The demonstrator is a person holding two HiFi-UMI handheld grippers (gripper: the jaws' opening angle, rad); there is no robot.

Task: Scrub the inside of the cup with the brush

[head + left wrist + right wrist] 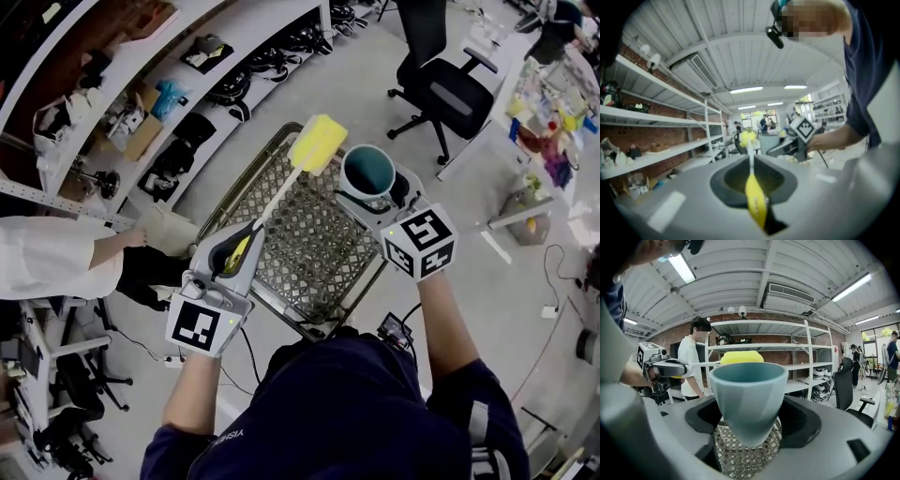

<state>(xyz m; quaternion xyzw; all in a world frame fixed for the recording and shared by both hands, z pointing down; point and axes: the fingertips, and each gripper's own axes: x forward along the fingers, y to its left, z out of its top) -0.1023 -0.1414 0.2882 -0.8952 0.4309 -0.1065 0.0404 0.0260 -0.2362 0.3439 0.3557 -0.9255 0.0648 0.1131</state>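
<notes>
Head view: the left claw (pixel 236 255) is clamped on the yellow handle of a long white-stemmed brush (pixel 279 196), whose yellow sponge head (pixel 317 144) sits just beside the rim of a teal faceted cup (pixel 367 172). The right claw (pixel 380 195) grips that cup upright, mouth up, above a metal wire-mesh basket (pixel 309 258).

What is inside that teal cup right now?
Nothing: the head view shows the cup bare and teal inside. The brush, its yellow sponge head beside the rim, is outside it. From the right gripper view the wall hides the inside.
</notes>
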